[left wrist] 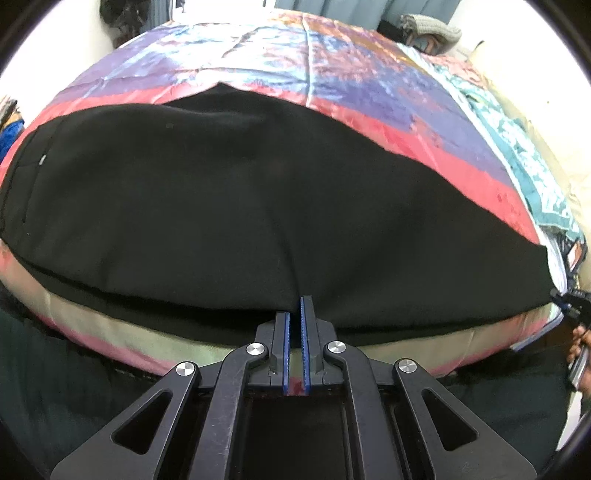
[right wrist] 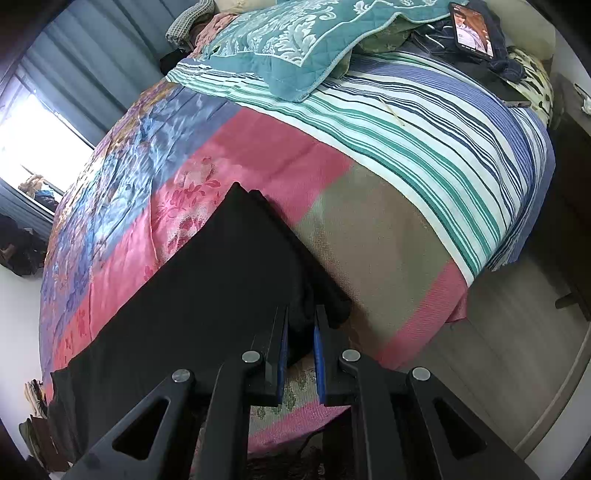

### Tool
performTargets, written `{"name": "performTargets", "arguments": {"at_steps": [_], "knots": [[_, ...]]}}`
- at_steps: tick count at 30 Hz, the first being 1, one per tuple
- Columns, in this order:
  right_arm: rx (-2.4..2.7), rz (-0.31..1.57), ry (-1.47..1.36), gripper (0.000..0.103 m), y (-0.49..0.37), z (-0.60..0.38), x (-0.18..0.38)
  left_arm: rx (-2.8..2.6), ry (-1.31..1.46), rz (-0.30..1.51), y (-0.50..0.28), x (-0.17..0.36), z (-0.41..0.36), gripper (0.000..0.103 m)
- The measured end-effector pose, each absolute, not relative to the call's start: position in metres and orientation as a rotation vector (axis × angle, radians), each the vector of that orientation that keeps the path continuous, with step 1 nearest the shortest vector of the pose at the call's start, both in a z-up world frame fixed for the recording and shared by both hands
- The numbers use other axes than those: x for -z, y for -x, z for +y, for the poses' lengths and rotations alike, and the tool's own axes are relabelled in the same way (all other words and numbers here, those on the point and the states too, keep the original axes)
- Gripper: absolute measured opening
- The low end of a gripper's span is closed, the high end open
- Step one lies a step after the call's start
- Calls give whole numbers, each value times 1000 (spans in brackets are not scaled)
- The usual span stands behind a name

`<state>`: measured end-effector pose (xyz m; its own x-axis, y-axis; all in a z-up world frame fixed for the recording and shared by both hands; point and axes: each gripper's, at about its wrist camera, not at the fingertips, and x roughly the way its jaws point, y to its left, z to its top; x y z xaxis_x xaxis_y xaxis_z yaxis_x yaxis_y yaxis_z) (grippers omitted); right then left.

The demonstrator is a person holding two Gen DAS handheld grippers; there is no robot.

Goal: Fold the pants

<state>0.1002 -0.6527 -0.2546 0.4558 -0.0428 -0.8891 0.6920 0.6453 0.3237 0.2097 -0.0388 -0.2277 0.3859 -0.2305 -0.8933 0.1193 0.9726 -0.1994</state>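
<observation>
Black pants point(left wrist: 221, 206) lie spread flat across the bed's colourful quilt point(left wrist: 332, 74), reaching nearly to the near edge. Left gripper point(left wrist: 295, 310) is pinched together on the near hem, blue pads almost touching, thin cloth between them. At the far right end, right gripper point(right wrist: 301, 328) is clamped on a bunched corner of the pants point(right wrist: 221, 277). Further right: striped sheet point(right wrist: 424, 140), teal pillow point(right wrist: 295, 48), phone point(right wrist: 472, 33)

Black pants point(left wrist: 229, 199) lie spread across the colourful bedspread point(left wrist: 332, 66); the left gripper point(left wrist: 294, 306) pinches their near edge.
</observation>
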Motion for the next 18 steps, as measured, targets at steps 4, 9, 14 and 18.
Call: {"name": "performTargets", "arguments": {"at_steps": [4,9,14,18], "knots": [[510,1008,-754,12,-100,-652,255,222,113,1175,-208,229,-37,2],[509,1021,-754,12,-99,-652,255,219,103,1187,-205,231,-36,2],[517,1031,-742,13,-100,-650,254,218,89,1207,-203,235,-36,2],[532,1050,-731,19,-102,-647,253,220,97,1255,-201,239,-32,11]]}}
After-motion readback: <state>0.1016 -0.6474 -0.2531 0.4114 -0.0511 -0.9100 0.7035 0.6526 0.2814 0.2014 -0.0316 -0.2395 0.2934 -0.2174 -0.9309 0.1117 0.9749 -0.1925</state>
